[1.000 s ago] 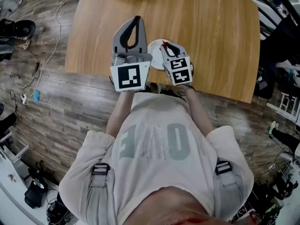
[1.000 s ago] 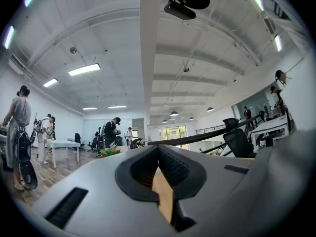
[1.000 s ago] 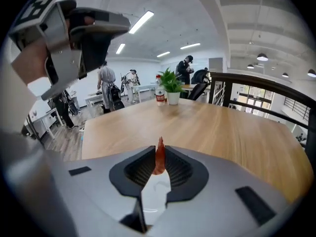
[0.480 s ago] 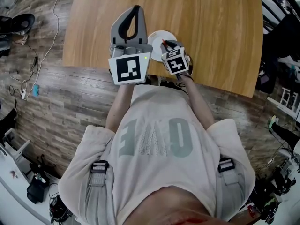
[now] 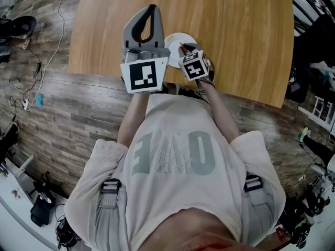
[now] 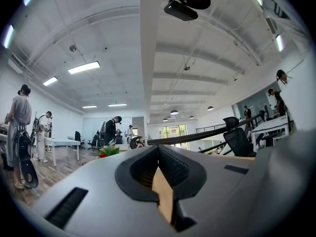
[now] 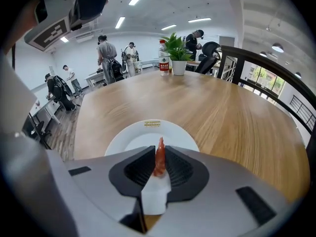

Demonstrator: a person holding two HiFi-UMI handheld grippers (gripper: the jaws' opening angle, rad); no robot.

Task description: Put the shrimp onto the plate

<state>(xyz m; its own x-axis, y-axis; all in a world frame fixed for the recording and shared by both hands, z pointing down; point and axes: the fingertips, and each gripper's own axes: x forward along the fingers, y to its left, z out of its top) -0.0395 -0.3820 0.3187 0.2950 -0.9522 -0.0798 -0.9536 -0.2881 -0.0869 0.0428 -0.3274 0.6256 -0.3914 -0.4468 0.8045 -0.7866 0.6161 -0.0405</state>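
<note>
A white plate (image 5: 176,37) lies near the front edge of the wooden table (image 5: 235,30). My right gripper (image 5: 184,48) hangs over the plate's near rim, shut on a red-orange shrimp (image 5: 181,46). In the right gripper view the shrimp (image 7: 159,163) stands upright between the dark pads of the right gripper (image 7: 158,151), tail tip up, pale body end below, with the plate (image 7: 148,132) just beyond. My left gripper (image 5: 152,21) is left of the plate, jaws together with nothing in them. In its own view the left gripper (image 6: 158,154) points up and off into the room.
A water bottle (image 7: 164,58) and a potted plant (image 7: 177,48) stand at the table's far end. Several people stand by desks behind it. The table's front edge (image 5: 104,76) runs just below the grippers. A cable (image 5: 52,41) lies on the floor at left.
The right gripper has moved slightly up and left over the plate's near rim with the shrimp still held, its marker cube turning. The left gripper has hardly moved.
</note>
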